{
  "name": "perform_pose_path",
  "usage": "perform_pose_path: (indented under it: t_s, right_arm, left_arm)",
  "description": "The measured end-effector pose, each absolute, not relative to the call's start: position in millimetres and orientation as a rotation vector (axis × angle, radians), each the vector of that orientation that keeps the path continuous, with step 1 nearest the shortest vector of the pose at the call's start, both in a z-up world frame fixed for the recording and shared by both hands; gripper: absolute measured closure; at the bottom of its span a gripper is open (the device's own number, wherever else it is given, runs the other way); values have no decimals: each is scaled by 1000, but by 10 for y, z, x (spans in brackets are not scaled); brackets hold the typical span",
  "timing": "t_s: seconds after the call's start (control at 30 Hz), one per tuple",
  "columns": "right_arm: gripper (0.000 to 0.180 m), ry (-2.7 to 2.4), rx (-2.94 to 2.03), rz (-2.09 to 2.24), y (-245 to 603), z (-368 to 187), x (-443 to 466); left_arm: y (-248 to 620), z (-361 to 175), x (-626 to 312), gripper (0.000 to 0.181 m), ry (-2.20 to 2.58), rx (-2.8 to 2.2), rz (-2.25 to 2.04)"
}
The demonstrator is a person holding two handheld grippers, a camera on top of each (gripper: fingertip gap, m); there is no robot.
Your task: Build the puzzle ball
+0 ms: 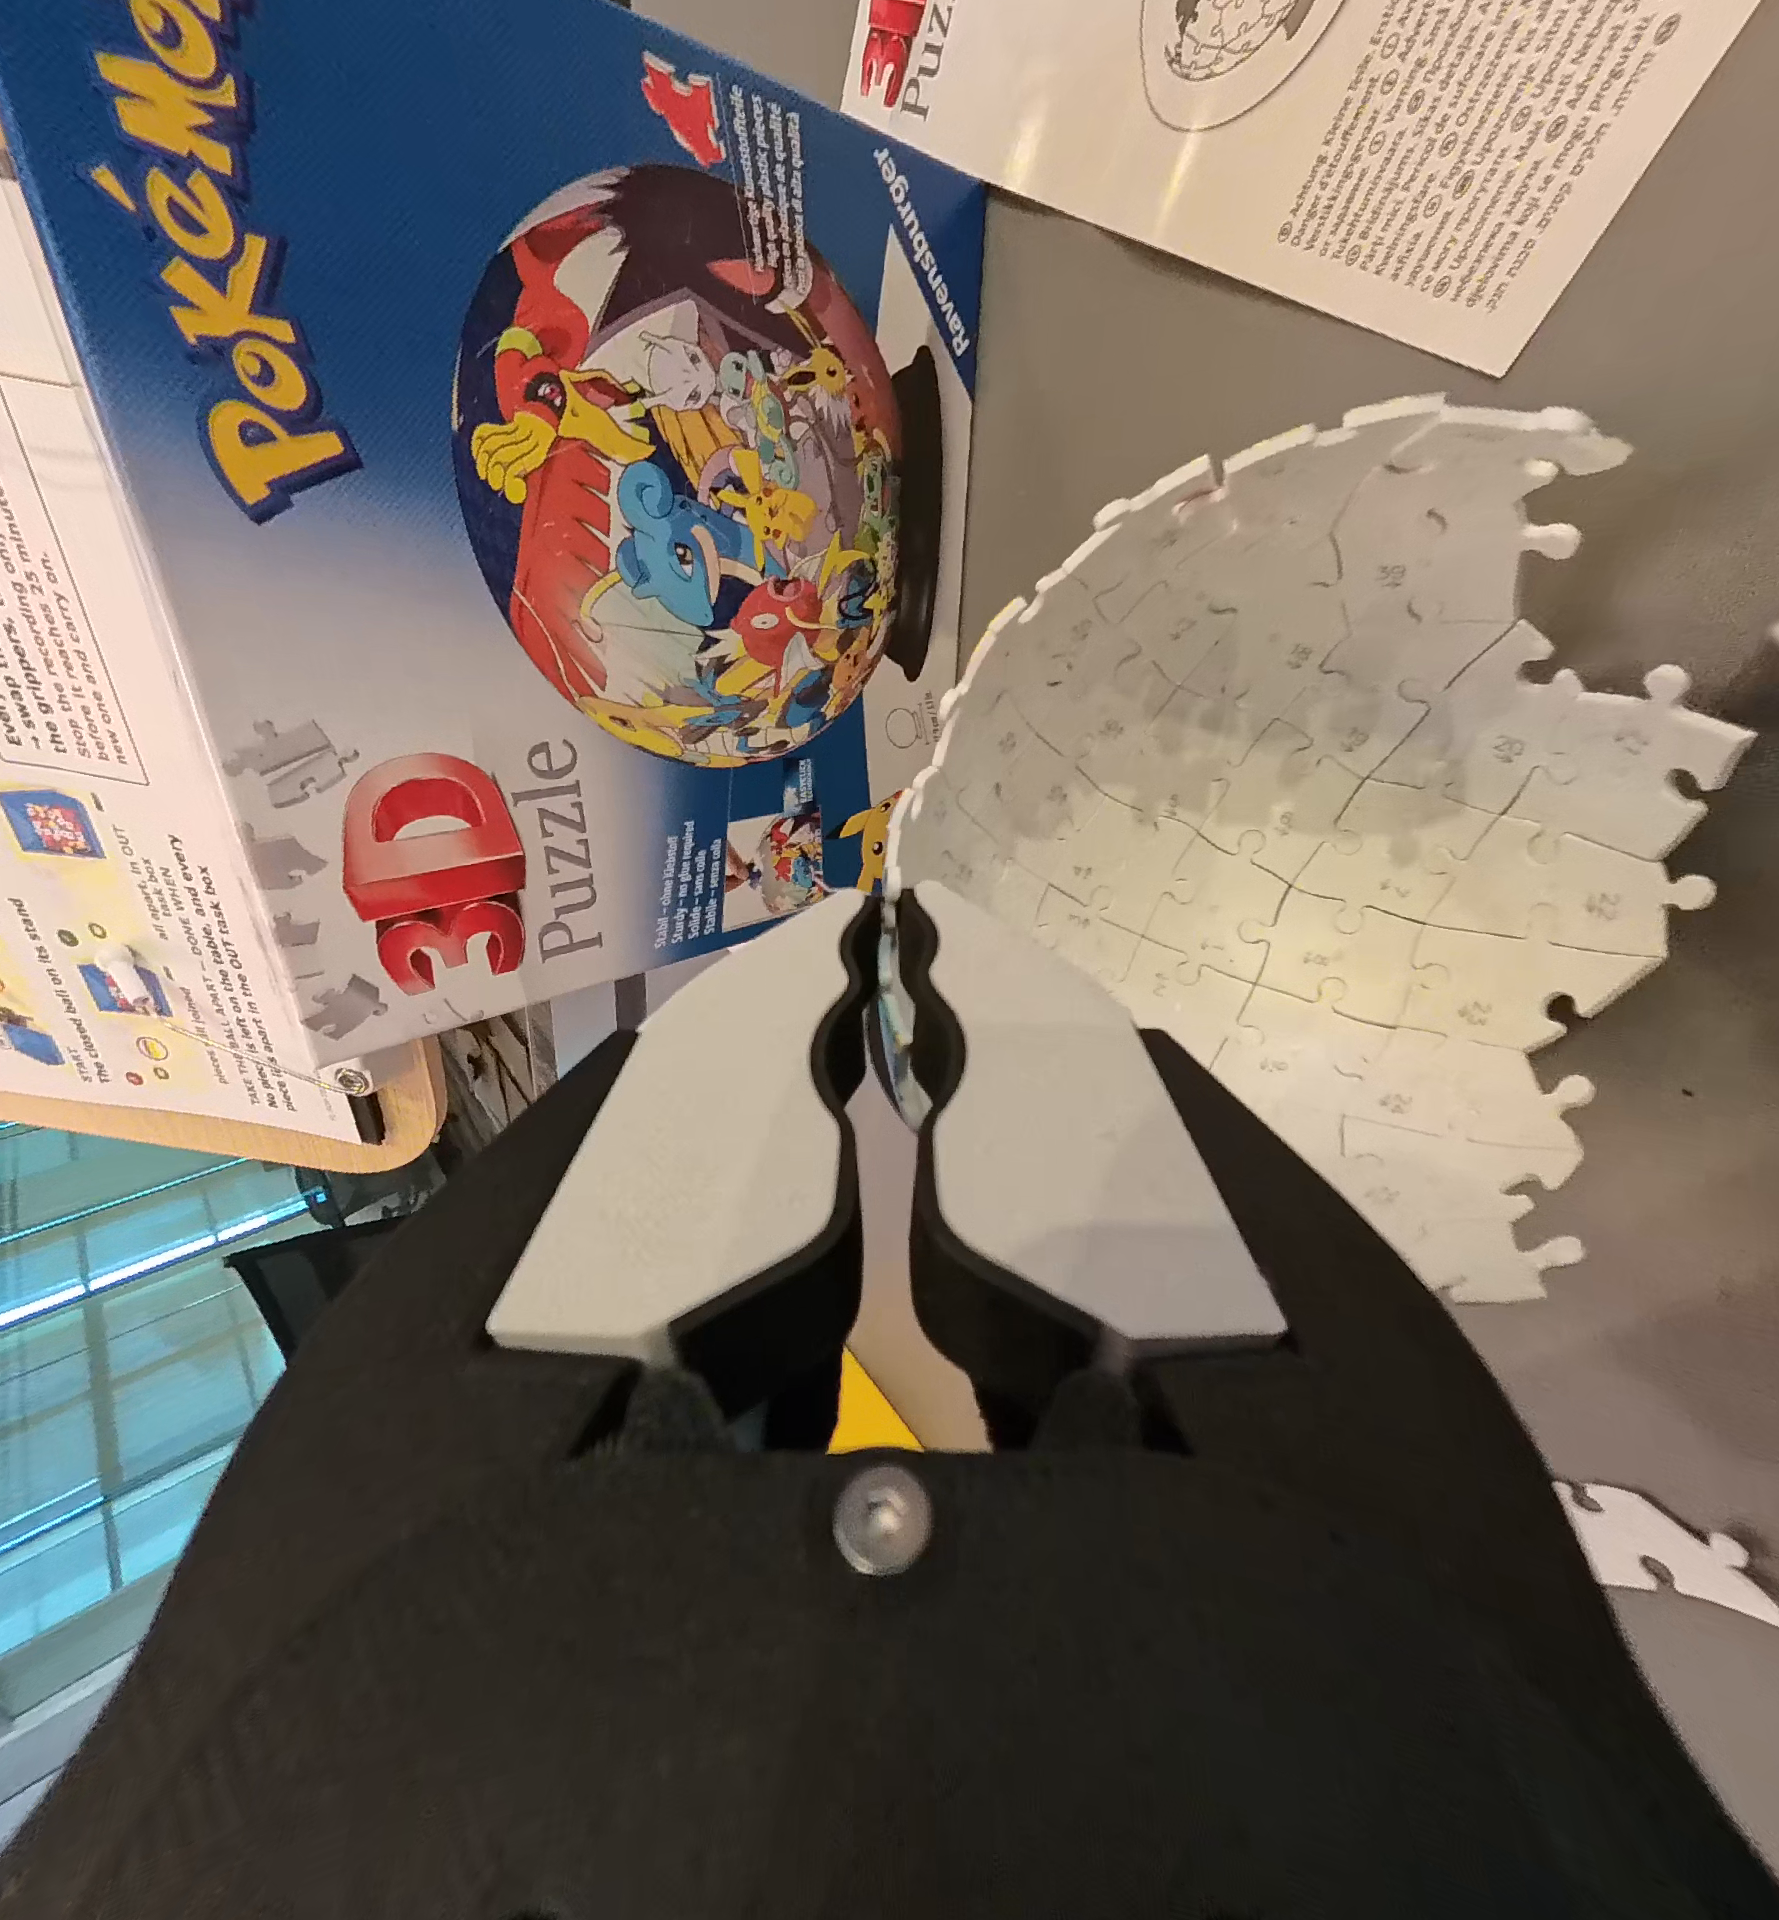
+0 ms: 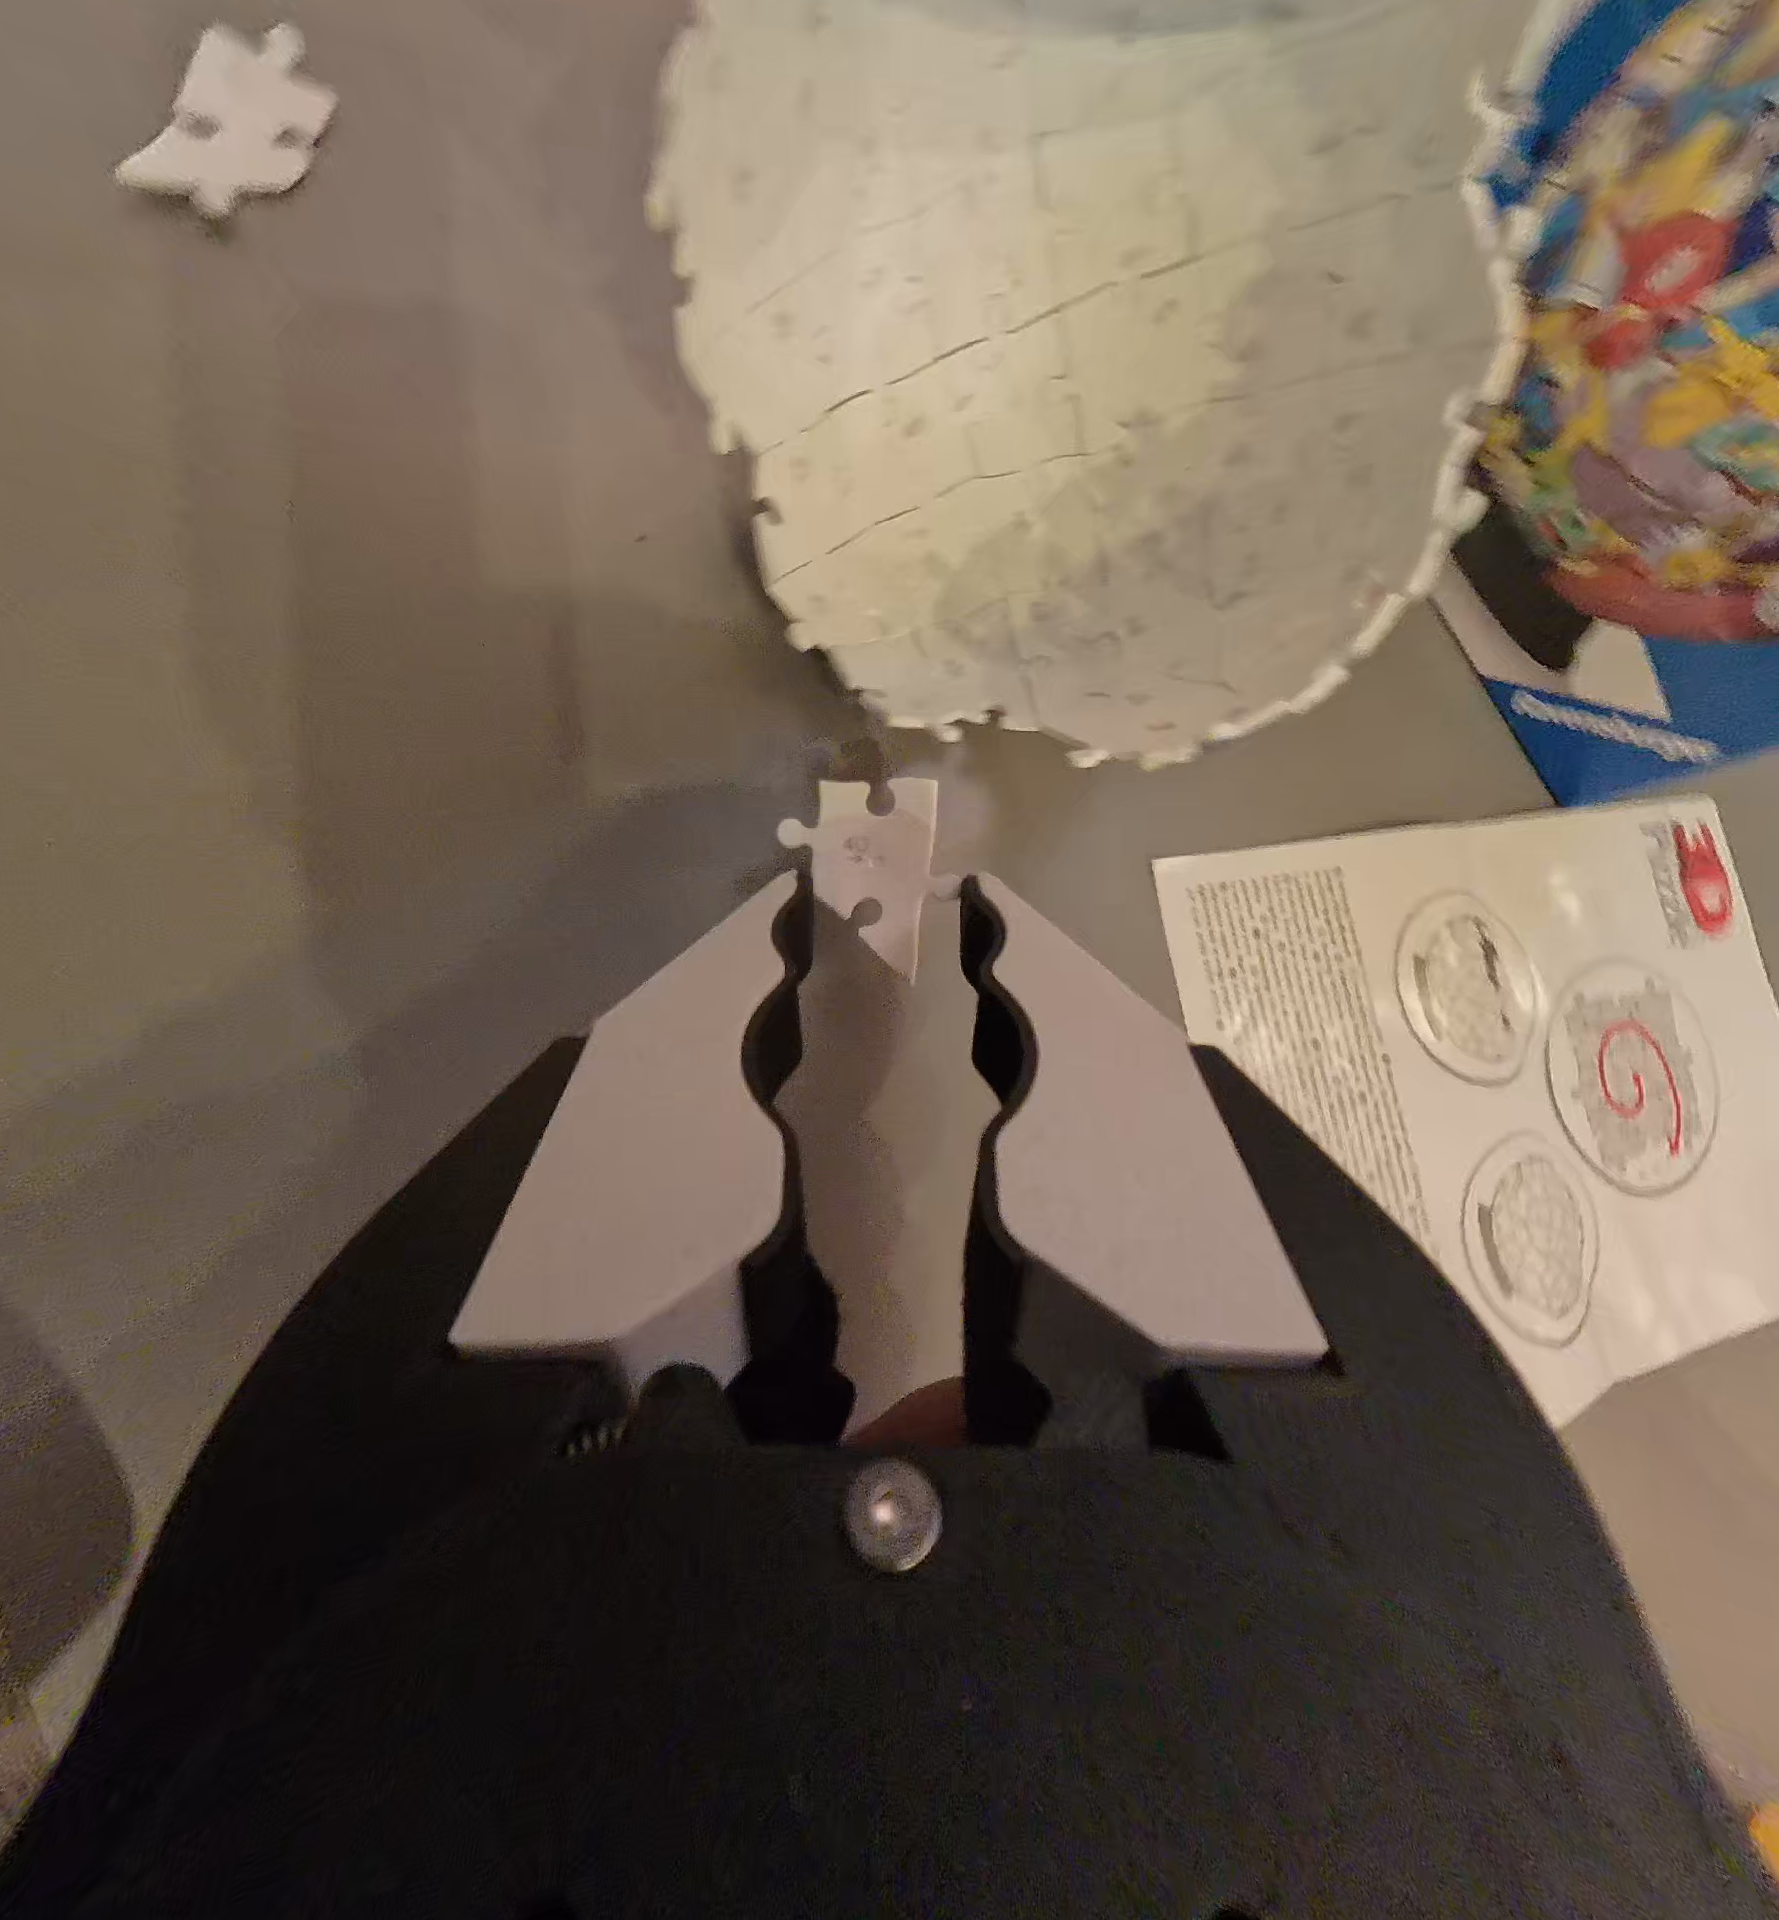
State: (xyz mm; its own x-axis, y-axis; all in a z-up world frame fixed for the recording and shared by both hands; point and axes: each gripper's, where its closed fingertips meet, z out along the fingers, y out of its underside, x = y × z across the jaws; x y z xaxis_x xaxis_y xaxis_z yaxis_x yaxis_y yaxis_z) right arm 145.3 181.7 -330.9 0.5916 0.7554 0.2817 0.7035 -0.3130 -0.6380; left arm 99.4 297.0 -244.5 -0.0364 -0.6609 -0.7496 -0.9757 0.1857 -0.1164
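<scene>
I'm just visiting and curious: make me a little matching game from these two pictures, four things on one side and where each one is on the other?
Things:
1. half-built shell
2. single piece
3. loose piece
4. leaflet

Places or states:
A. lying alone on the grey table, far from both grippers
B. rim pinched in the left gripper
C. flat on the table, right of the right gripper
D. at the right gripper's tips, white side showing

Pairs: 1-B, 2-D, 3-A, 4-C
</scene>
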Motion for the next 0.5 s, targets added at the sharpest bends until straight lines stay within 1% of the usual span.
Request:
perform_pose_path:
  t_s: [0.03,0.13,0.27,0.37,0.43,0.5]
  right_arm:
    - [153,-1230,-2060,82,1795,-3338,1452]
    - [153,-1386,-2049,71,1801,-3427,1486]
    - [153,-1430,-2060,81,1858,-3431,1509]
    - [143,-1342,-2142,105,1830,-3409,1555]
    - [142,-1276,-2172,120,1776,-3394,1569]
    - [145,-1182,-2234,122,1724,-3397,1590]
  left_arm:
    - [2970,-2444,994,178,1771,-1545,578]
    - [2973,-2447,993,178,1772,-1543,582]
    - [2972,-2448,994,178,1773,-1545,583]
    - [2972,-2449,999,178,1771,-1546,580]
    - [2971,-2450,1009,178,1773,-1543,576]
    - [2964,-2446,1021,178,1775,-1540,573]
